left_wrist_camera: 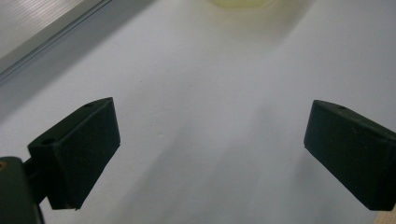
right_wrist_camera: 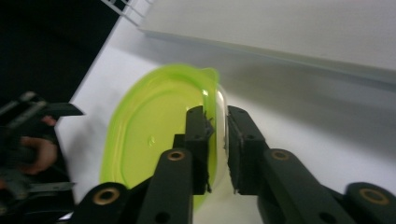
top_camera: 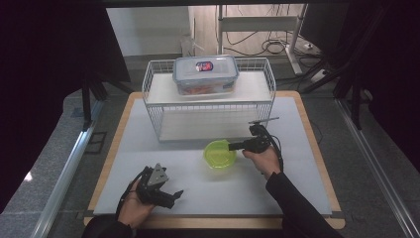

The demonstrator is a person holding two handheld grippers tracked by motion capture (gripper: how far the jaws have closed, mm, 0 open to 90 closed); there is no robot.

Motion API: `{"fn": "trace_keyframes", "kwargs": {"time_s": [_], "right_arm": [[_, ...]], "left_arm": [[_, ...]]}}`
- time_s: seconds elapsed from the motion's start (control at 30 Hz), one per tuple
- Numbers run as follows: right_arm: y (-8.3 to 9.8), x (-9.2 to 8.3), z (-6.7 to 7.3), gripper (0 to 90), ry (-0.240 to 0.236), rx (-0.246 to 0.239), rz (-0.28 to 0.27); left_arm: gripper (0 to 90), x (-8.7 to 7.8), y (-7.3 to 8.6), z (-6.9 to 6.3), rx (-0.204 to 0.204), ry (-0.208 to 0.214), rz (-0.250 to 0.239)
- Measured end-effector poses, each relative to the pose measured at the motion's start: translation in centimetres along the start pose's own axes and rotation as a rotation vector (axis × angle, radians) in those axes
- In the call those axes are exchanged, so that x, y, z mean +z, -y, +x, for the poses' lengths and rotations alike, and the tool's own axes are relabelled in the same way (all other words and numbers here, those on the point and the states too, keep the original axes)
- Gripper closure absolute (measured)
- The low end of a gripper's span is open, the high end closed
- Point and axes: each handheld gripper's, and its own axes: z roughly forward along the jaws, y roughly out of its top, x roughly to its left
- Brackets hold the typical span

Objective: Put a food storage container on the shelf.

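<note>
Bowl: one, lime green with a clear rim, standing mouth-up on the white table just in front of the wire rack. In the right gripper view its oval outline runs lengthwise away from the camera. One rack, and one lidded box on its top shelf. Two grippers: the right gripper is clenched on the bowl's near rim; the left gripper rests released over bare table.

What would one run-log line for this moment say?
right tongs: shut on rim of lime-green oval plastic container | left tongs: open, empty, over white table mat | clear lidded plastic box: atop white wire rack
</note>
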Motion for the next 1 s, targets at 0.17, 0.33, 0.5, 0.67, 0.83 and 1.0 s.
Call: {"fn": "trace_keyframes", "kwargs": {"time_s": [0.17, 0.33, 0.5, 0.67, 0.83, 1.0], "right_arm": [[0.0, 0.1, 0.2, 81.7, -0.010, 0.018, -0.002], [0.0, -0.2, 0.6, 82.6, -0.046, 0.032, -0.009], [-0.2, -0.7, 1.2, 83.1, -0.061, 0.018, -0.030], [-0.5, -1.4, 1.7, 83.3, -0.064, -0.003, -0.054], [-0.8, -2.3, 2.4, 83.6, -0.081, -0.009, -0.078], [-1.5, -3.9, 3.9, 84.5, -0.115, -0.029, -0.119]], "left_arm": [[3.7, 0.0, 0.0, 0.0, -0.002, 0.000, -0.002], [3.7, 0.0, 0.0, 0.0, -0.001, 0.001, -0.001], [3.7, 0.0, 0.0, 0.0, -0.002, 0.001, 0.000], [3.7, 0.0, 0.0, 0.0, -0.002, 0.000, -0.001], [3.7, 0.0, 0.0, 0.0, -0.003, -0.002, -0.004], [3.7, 0.0, 0.0, 0.0, -0.001, -0.003, -0.004]]}}
